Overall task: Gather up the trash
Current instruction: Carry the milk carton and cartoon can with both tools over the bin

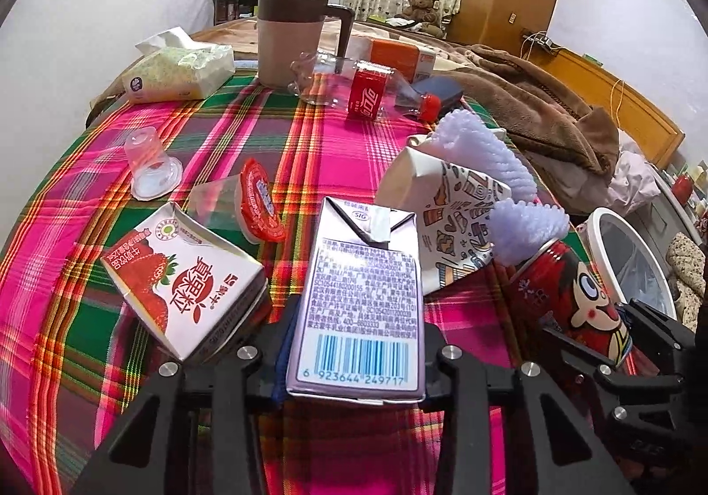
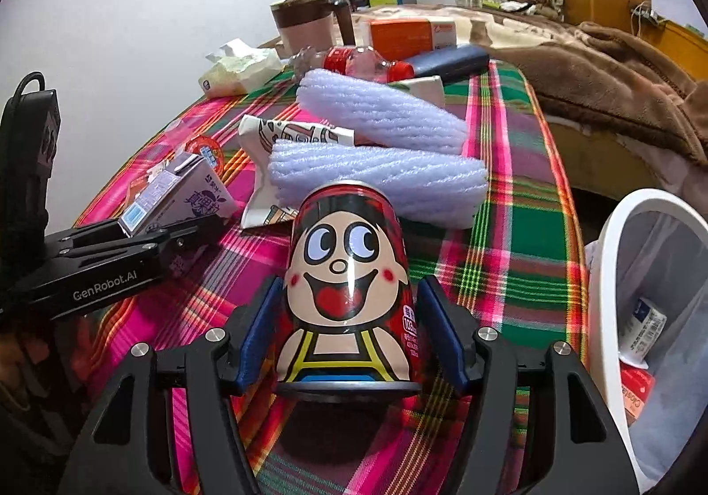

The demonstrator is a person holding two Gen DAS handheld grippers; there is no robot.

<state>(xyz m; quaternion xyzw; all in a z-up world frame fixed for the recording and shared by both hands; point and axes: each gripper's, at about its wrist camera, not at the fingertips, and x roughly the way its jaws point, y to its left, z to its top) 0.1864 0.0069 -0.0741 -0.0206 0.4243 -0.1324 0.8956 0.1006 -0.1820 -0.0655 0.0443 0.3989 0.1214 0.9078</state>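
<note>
My left gripper (image 1: 356,340) is shut on a purple drink carton (image 1: 363,287), barcode side up, over the plaid tablecloth (image 1: 327,150). To its right, my right gripper (image 2: 349,331) is shut on a red can with a cartoon face (image 2: 345,265), which tilts a little above the cloth. In the right wrist view the left gripper (image 2: 177,229) and its carton (image 2: 194,189) show at the left. More trash lies on the table: a strawberry carton (image 1: 186,278), a red-lidded jelly cup (image 1: 252,207), an upturned clear cup (image 1: 150,163), an empty cola bottle (image 1: 367,90), white foam nets (image 2: 376,172) and a printed paper bag (image 1: 447,225).
A white bin (image 2: 619,220) lined with a bag stands just off the table's right edge, with some packets inside. At the far end are a tissue pack (image 1: 181,70), a beige jug (image 1: 287,39), an orange box (image 1: 394,55) and a dark case (image 1: 438,90). A bed with a brown blanket (image 2: 619,88) lies beyond.
</note>
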